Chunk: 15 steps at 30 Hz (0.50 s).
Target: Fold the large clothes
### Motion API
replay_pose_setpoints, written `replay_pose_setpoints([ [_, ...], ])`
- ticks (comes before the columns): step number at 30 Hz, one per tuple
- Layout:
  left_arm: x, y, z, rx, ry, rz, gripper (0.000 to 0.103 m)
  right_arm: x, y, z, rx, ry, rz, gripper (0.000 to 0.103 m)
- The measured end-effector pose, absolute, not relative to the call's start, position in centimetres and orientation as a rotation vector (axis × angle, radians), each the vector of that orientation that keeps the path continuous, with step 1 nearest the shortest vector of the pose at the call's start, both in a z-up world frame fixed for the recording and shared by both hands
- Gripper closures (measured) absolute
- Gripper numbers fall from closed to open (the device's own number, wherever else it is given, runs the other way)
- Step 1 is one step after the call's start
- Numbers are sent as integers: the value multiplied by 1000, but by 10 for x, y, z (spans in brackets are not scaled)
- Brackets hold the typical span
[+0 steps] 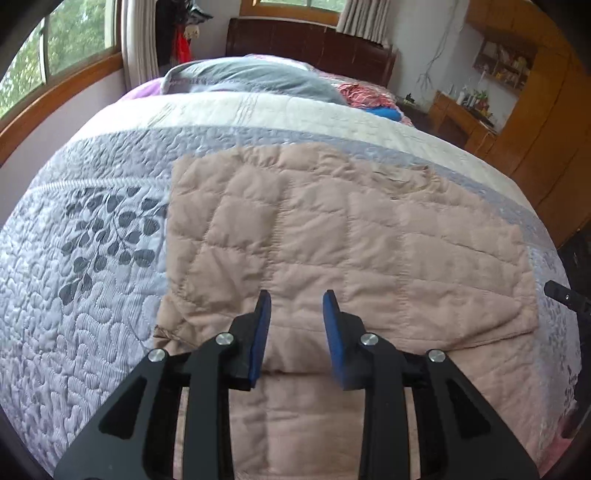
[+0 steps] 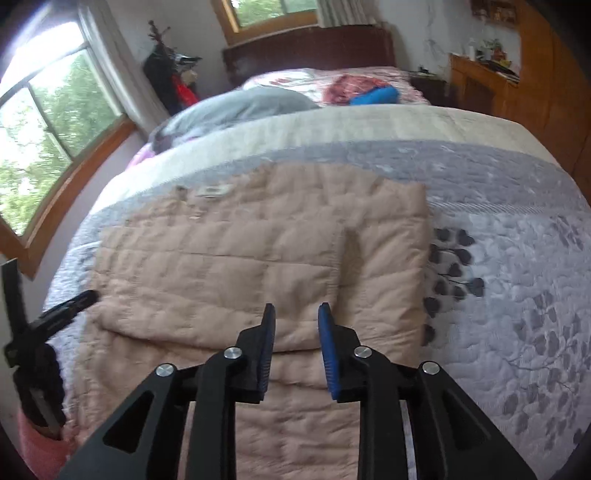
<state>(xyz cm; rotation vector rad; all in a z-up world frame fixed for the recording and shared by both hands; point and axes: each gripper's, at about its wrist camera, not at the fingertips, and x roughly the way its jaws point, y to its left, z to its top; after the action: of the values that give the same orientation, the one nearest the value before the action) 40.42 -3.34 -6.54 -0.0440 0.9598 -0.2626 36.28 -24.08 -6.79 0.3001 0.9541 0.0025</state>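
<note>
You get soft daylight in both views, coming from the side window (image 1: 55,55) and the window behind the headboard (image 2: 273,11). In the right wrist view the side window (image 2: 40,122) is overexposed, almost white at the top. Shadows on the bedspread (image 1: 92,277) are weak and diffuse. The left wrist picture is quite sharp; the right wrist picture is blurred, mostly on the pink quilted garment (image 2: 240,258). Both fisheye pictures bend straight lines strongly and go black at the corners.
</note>
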Motion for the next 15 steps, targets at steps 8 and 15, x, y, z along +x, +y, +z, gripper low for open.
replay_pose_setpoints([
  [8, 396, -88, -79, -10, 1012, -317, 74, 391, -187, -85, 309, 1036, 98, 78],
  [15, 404, -100, -102, 40, 1028, -299, 74, 411, -177, -122, 299, 1099, 68, 79],
])
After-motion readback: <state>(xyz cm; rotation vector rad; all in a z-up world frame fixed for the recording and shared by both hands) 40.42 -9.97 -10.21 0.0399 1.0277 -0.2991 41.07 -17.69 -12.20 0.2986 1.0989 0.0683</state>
